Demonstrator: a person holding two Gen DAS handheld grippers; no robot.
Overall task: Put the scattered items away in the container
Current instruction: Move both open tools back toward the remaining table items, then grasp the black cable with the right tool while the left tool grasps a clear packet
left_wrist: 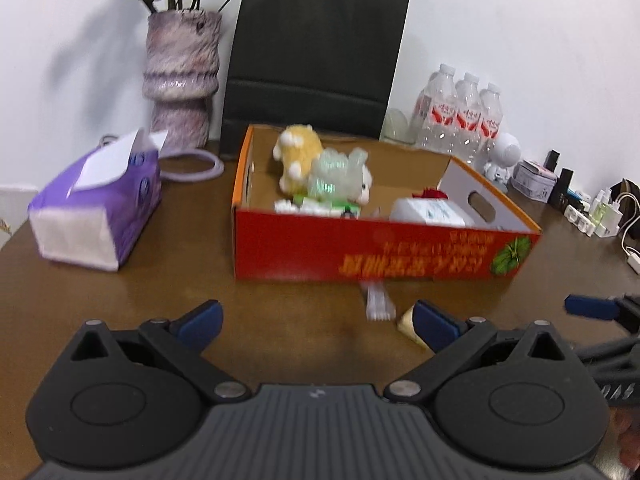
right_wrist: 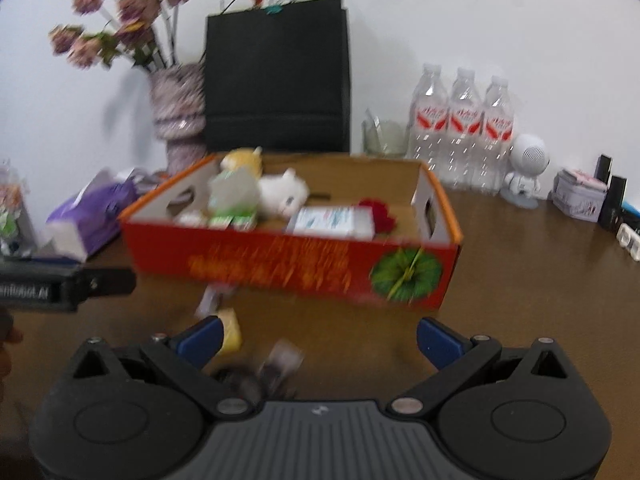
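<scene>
Both claws hover low over the brown table (left_wrist: pixel 120 300), each with its blue-tipped fingers spread wide and nothing between them. The left claw (left_wrist: pixel 318 324) faces the long side of the red cardboard box (left_wrist: pixel 360 252), which stands in the middle of the table. In the box lie a yellow plush toy (left_wrist: pixel 298 148), a white plush toy (right_wrist: pixel 286 196), a clear green-tinted packet (left_wrist: pixel 334 176), a white pack (left_wrist: pixel 430 212) and something red (right_wrist: pixel 378 210). Still outside, just in front of the box, lie a small white strip (left_wrist: pixel 376 300) and a pale yellow piece (right_wrist: pixel 230 328); the yellow piece sits beside the left finger of the right claw (right_wrist: pixel 318 340). A small blurred wrapper (right_wrist: pixel 282 362) lies between that claw's fingers, apart from them. A purple tissue pack (left_wrist: pixel 96 208) sits left of the box.
</scene>
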